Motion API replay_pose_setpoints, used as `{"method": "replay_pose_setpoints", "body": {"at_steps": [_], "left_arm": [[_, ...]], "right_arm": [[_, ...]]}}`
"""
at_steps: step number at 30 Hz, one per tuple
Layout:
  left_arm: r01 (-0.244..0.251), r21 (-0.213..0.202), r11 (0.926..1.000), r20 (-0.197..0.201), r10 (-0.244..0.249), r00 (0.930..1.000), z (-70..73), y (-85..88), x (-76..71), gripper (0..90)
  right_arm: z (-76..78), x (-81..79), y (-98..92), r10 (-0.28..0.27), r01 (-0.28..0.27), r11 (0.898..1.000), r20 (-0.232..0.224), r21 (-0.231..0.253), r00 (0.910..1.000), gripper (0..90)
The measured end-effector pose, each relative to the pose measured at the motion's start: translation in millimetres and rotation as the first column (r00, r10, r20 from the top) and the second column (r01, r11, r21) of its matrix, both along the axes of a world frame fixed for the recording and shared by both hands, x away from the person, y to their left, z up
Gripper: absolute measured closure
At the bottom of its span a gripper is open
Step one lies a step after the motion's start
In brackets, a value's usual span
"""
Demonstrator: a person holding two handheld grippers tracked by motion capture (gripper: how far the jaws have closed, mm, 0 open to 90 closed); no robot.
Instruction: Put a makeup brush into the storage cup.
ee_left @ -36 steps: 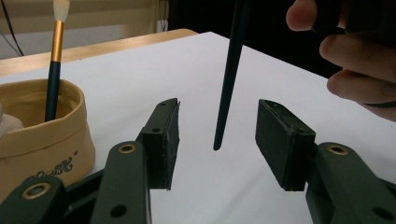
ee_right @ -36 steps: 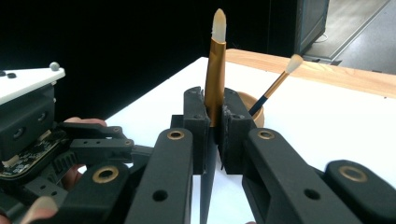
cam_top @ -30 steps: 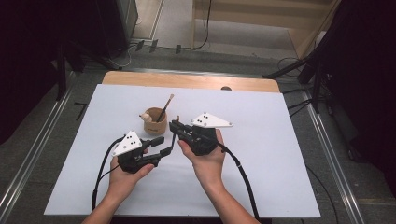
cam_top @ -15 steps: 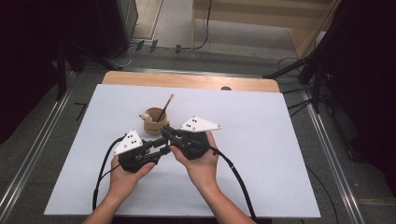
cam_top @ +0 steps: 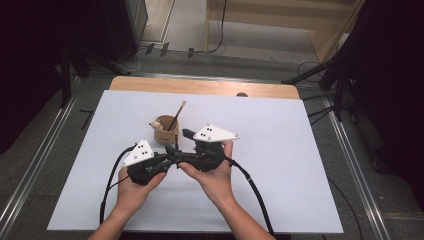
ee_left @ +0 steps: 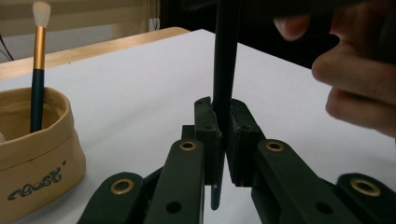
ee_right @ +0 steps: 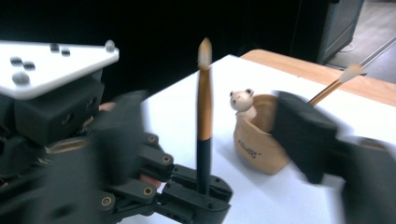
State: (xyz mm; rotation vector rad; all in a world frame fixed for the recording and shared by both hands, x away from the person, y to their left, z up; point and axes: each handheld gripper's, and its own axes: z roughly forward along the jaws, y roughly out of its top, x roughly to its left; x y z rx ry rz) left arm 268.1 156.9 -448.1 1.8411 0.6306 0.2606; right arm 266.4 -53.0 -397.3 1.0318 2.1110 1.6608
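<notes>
Over the white table point(cam_top: 300, 150), just in front of the tan cup point(cam_top: 165, 131), the left gripper point(ee_left: 223, 135) pinches a dark-handled brush point(ee_right: 203, 121) upright, while the right gripper point(cam_top: 186, 134), blurred, has just been opening, seemingly clear of it.

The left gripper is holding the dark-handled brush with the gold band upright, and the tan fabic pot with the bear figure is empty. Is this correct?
Not quite. The left gripper does hold the dark-handled, gold-banded brush upright, but the tan fabric pot with the bear figure is not empty: the left gripper view shows a second brush in it.
</notes>
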Motion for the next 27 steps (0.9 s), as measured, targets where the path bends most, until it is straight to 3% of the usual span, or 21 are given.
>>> {"method": "replay_pose_setpoints", "body": {"at_steps": [2, 3, 5, 13, 27], "left_arm": [[-0.003, -0.007, 1.0, 0.0, 0.003, 1.0, -0.4, 0.9, 0.6, 85.3], [-0.004, -0.006, 1.0, 0.003, 0.004, 1.0, -0.4, 1.6, 0.8, 85.3], [-0.011, -0.012, 0.9999, 0.009, 0.011, 0.9999, 0.0, 2.6, 0.9, 85.3], [-0.035, -0.023, 0.9991, 0.03, 0.036, 0.9989, 2.1, 8.0, 2.1, 85.3], [-0.068, -0.077, 0.9947, 0.061, 0.073, 0.9955, 7.7, 19.5, 5.4, 85.3]], "right_arm": [[2.9, -1.0, -5.7, -0.019, 0.019, 1.0, 0.01, 0.005, 0.9998, 1.9], [3.7, -0.9, -9.5, -0.01, 0.01, 1.0, 0.016, 0.007, 0.9998, 0.0], [5.3, -2.0, -17.7, -0.009, 0.009, 1.0, 0.029, 0.02, 0.9995, 0.0], [6.9, -7.9, -44.9, -0.055, 0.058, 0.998, 0.093, -0.034, 0.9942, 0.0], [-5.6, -16.9, -102.0, -0.144, 0.149, 0.988, 0.095, -0.041, 0.985, 0.0]]}}
